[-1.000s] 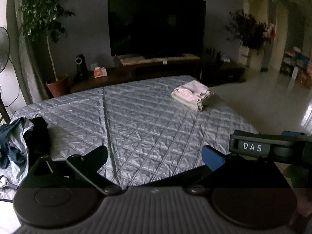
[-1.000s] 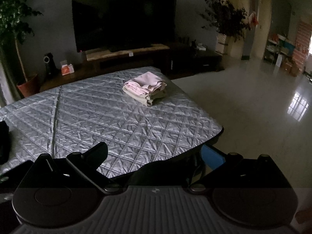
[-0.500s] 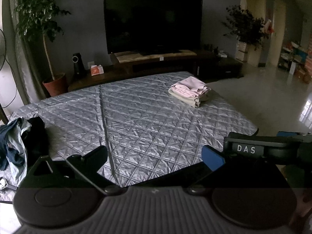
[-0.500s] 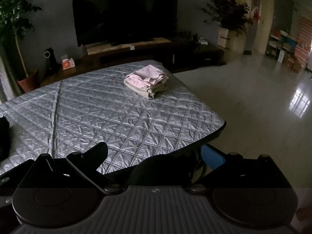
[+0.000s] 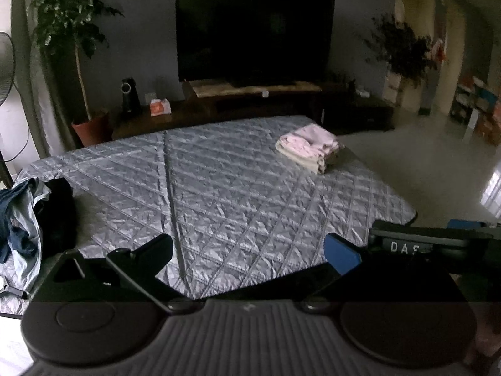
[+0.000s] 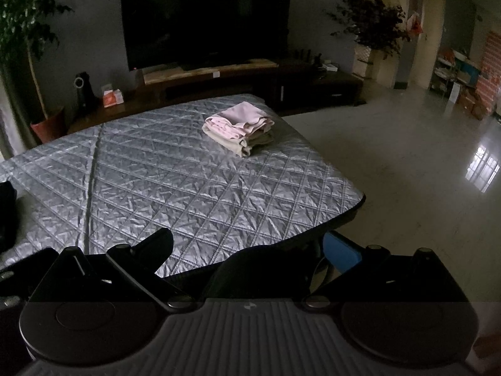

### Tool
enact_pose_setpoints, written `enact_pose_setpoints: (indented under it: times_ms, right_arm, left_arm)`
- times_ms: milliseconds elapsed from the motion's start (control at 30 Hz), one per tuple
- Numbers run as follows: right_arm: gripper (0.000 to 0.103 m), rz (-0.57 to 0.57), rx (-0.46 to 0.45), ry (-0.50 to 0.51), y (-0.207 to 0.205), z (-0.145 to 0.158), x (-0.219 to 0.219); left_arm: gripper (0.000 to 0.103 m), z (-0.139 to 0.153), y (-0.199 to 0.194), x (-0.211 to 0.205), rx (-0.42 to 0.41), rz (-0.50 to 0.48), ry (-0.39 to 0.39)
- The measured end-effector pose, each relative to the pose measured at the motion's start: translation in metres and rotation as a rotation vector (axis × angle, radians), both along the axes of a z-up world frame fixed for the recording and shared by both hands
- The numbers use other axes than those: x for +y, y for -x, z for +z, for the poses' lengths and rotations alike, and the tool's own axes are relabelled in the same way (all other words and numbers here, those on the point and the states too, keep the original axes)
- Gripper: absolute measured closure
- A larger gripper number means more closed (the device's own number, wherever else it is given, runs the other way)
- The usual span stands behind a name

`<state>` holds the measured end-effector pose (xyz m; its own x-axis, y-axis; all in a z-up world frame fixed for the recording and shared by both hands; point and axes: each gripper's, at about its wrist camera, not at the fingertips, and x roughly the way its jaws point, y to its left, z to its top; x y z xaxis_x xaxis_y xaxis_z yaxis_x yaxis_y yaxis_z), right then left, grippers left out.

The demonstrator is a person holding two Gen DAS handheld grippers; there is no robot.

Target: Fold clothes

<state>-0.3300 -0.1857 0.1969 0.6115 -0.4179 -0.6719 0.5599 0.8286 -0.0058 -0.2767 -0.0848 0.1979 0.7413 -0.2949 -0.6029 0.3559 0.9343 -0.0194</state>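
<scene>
A folded stack of pink and beige clothes (image 5: 308, 148) lies at the far right corner of the quilted grey table (image 5: 219, 194); it also shows in the right wrist view (image 6: 241, 128). A heap of unfolded dark blue, grey and black clothes (image 5: 28, 216) lies at the table's left edge. My left gripper (image 5: 249, 250) is open and empty, held above the table's near edge. My right gripper (image 6: 247, 247) is open and empty, above the near right part of the table (image 6: 188, 188). The right gripper's body (image 5: 432, 247) shows at the right of the left wrist view.
A large dark TV (image 5: 253, 31) stands on a low wooden cabinet (image 5: 250, 100) behind the table. A potted tree (image 5: 75, 31) stands at the back left, another plant (image 5: 404, 47) at the back right. Shiny floor (image 6: 407, 156) lies right of the table.
Both grippers have drifted slightly; the view rose a little and then settled back. Both stay open and empty. The clothes have not moved.
</scene>
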Motion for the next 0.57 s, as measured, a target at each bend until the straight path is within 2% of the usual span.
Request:
enact_pose_setpoints:
  times_ms: [133,500,567]
  right_arm:
    - [0.000,0.002,0.005,0.001,-0.0002,-0.0017,0.0006]
    - [0.000,0.010,0.016,0.003,-0.0014,-0.0036,0.0031]
    - [0.000,0.012,0.018,0.004,-0.0016,-0.0039,0.0034]
  left_arm:
    - [0.001,0.0007,0.0017,0.0039,-0.014,0.007,0.028]
    - [0.001,0.0011,0.0045,0.0047,-0.048,0.008,0.022]
    - [0.005,0.0011,0.0037,0.0053,-0.043,0.012,0.022]
